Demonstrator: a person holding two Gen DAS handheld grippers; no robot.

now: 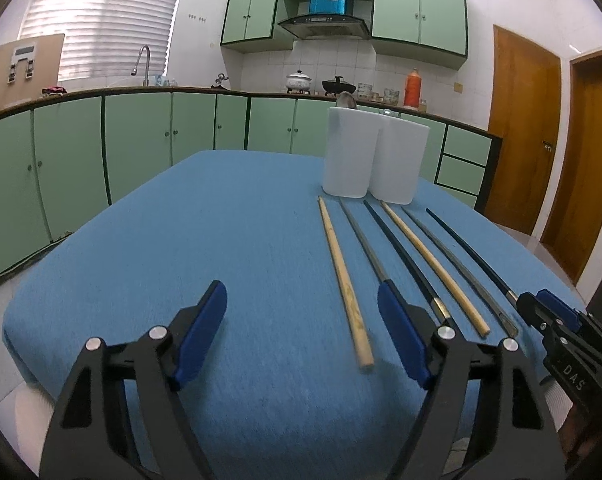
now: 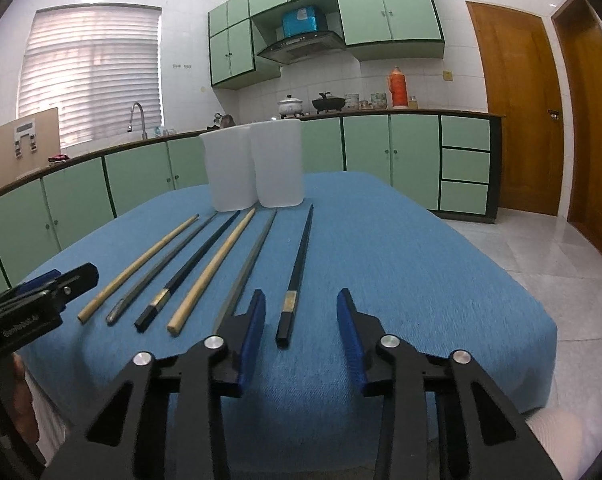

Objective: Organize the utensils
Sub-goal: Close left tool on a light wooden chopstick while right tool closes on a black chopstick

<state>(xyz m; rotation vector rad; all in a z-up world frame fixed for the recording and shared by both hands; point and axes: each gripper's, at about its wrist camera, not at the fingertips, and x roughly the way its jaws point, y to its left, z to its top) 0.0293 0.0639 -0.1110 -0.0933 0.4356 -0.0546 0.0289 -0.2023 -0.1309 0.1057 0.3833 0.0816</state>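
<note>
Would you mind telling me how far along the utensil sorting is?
Barely started. One spoon already stands in the left white container. Nothing is in hand: left gripper and right gripper are open. Six chopsticks still lie on the blue tablecloth.

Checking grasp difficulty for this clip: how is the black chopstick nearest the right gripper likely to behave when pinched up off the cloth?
The black chopstick looks thin and straight, so probably stiff and light. It lies flat on the blue tablecloth, so the open right gripper may struggle to get under it. Its glossy finish suggests it could slip; its squarish butt end makes rolling less likely.
</note>
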